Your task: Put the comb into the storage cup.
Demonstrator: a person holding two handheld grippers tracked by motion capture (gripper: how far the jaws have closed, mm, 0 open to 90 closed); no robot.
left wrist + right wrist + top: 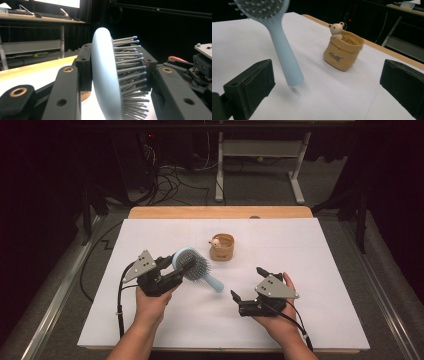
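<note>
A white sheet covers the tabletop (300, 320), with a strip of bare wood at its far edge and a dark room with cables and a white desk frame beyond. Nearest the person, the right tongs (247, 282) rest low over the sheet in the right hand (277, 320), jaws wide apart and empty; in the right gripper view both black pads frame the scene with nothing between them. Just beside them, on the left, the pale blue hairbrush (192, 267) is clamped by the left tongs (170, 262), which grip its oval head from both sides: in the left gripper view one pad presses the smooth back and the other meets the grey bristles. The brush's handle slants down toward the sheet, its tip hanging near the right tongs. Farther off, beyond the hairbrush and well apart from it, a small tan pouch (222, 247) stands upright, a little cream bear figure (336, 28) peeking over its rim.
</note>
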